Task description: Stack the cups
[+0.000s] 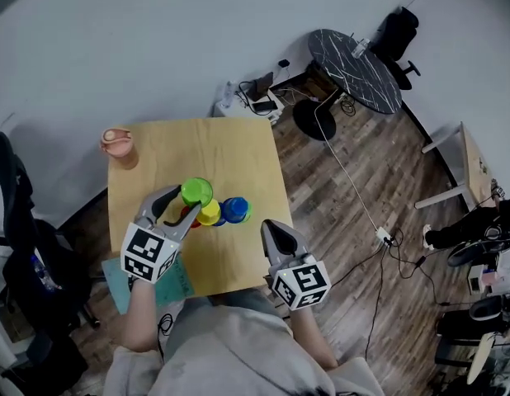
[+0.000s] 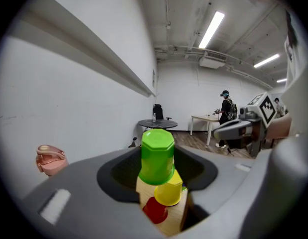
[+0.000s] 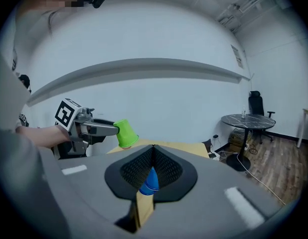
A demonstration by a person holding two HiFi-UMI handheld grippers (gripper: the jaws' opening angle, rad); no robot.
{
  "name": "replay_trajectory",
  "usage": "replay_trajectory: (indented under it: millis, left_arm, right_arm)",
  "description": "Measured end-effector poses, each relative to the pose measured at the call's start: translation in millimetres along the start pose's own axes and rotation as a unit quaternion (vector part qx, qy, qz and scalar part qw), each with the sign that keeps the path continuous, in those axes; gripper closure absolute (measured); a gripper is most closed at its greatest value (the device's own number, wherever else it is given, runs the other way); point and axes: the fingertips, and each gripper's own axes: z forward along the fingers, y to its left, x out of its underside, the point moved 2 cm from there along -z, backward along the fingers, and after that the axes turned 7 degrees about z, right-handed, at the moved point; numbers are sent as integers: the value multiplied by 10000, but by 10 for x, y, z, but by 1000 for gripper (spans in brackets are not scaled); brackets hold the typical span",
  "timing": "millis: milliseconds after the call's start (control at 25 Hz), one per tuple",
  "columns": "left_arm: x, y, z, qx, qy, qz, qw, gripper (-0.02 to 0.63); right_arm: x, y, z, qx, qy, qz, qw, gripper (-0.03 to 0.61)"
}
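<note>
The left gripper (image 1: 187, 202) has its jaws well apart and closed on the green cup (image 1: 196, 191), one jaw on each side of the wall. In the left gripper view the cup (image 2: 157, 156) sits upside down between the jaws, base up and mouth down. Seen from the right gripper's camera, the green cup (image 3: 125, 133) is up in the air at the jaw tips, clear of the table and a little tilted.

Just below and beyond it stands the yellow cup (image 1: 209, 214), also upside down on the table (image 1: 222, 147). The red cup (image 2: 155, 210) sits just beside the yellow one, on the side nearer the person, half hidden under the left gripper in the head view. The blue cup (image 1: 235, 209) is on the yellow cup's other side, close enough that they may be touching.

Over to the right gripper (image 1: 270, 228): jaws fully together, pads meeting in a line, nothing between them. It hangs near the table's front right part, short of the cups, and looks straight at the blue cup (image 3: 150, 181) ahead.

A pink bottle (image 1: 118, 143) stands at the table's far left corner, well apart from the cups. A teal sheet (image 1: 179, 280) lies at the near left edge, under the left hand.
</note>
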Motion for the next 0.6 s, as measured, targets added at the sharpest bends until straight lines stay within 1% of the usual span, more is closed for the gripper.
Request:
replay_trajectory:
  millis: [160, 320, 600]
  left_arm:
    - [-119, -203, 6, -187, -2, 18, 9998, 357]
    - [-132, -374, 83, -306, 105, -43, 9995, 357]
    - [-66, -613, 280, -448, 369, -165, 9982, 357]
  right_arm:
    - [-46, -45, 38, -398, 12, -31, 9992, 575]
    - [-68, -89, 56, -721, 33, -56, 9974, 575]
    - [-39, -267, -36, -981, 120, -18, 9951, 575]
